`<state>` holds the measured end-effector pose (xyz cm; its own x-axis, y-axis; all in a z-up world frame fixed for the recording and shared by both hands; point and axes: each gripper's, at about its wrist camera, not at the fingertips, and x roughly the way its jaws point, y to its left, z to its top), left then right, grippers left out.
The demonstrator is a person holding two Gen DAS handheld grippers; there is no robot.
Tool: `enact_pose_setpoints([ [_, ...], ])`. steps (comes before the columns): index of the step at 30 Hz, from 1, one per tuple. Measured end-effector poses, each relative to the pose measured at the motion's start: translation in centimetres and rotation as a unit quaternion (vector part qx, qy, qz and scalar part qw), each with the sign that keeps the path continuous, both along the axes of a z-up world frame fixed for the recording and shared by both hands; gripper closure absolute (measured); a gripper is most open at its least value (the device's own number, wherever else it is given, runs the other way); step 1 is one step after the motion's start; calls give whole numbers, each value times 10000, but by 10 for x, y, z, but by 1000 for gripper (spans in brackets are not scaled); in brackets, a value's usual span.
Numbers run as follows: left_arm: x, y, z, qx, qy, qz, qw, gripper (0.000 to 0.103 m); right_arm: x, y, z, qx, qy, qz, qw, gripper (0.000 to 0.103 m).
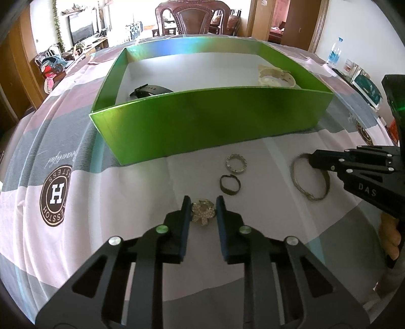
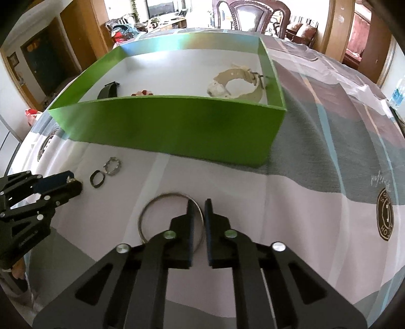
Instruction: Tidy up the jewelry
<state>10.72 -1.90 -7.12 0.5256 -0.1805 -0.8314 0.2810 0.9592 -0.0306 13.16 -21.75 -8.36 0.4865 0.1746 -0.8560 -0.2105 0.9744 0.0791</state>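
A green box (image 1: pixel 202 119) stands on the patterned tablecloth, also in the right wrist view (image 2: pixel 177 126). In it lie a black watch (image 1: pixel 149 90), a cream watch (image 2: pixel 235 83) and a small red piece (image 2: pixel 142 93). My left gripper (image 1: pixel 203 202) straddles a sparkly flower brooch (image 1: pixel 202 212), its jaws close around it on the cloth. My right gripper (image 2: pixel 199 206) has its narrow jaws on either side of the rim of a thin metal bangle (image 2: pixel 162 200), which also shows in the left wrist view (image 1: pixel 310 177). A beaded ring (image 1: pixel 236 164) and a dark ring (image 1: pixel 229 184) lie between them.
The tablecloth (image 1: pixel 101 202) covers a round table. A dark wooden chair (image 1: pixel 192 17) stands behind the box. A water bottle (image 1: pixel 334 52) and boxes (image 1: pixel 364 86) sit at the far right edge.
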Motion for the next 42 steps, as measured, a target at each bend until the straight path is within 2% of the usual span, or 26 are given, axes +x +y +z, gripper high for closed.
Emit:
enact_pose_setpoints([
  [8,17,6,-1,-83,-13,261,9996,82,10,-22,0,397,97,-476,9980,98],
  [13,19,11,-1,-107,1,344,9994,82,8,-18,1,473,182,-273,9983,98],
  [15,16,13,0,-100,-7,367,9993,77,7,-15,1,541,219,-166,9982,97],
  [16,15,14,0,-109,-15,371,9993,71,7,-14,1,542,209,-138,9982,97],
  [19,11,14,1,-109,-32,339,9994,69,7,-12,1,523,171,-126,9984,96],
  [22,10,12,-1,-95,-14,284,9995,68,6,-13,1,588,122,-136,9981,79],
  [24,13,11,-3,-74,20,295,9995,68,6,-13,2,487,27,-198,9986,75],
  [29,14,10,-4,-46,-8,289,9996,68,4,-10,2,268,-108,-205,9994,76],
  [30,14,10,-4,-36,-13,285,9996,68,4,-9,2,226,-126,-186,9995,78],
  [32,14,9,-4,-19,-23,277,9996,68,2,-7,1,117,-169,-146,9997,94],
  [34,14,8,-4,-11,-29,270,9996,68,1,-4,1,77,-181,-91,9998,98],
  [42,14,10,-5,-7,-54,286,9996,63,1,-3,0,-16,-237,-55,9997,98],
])
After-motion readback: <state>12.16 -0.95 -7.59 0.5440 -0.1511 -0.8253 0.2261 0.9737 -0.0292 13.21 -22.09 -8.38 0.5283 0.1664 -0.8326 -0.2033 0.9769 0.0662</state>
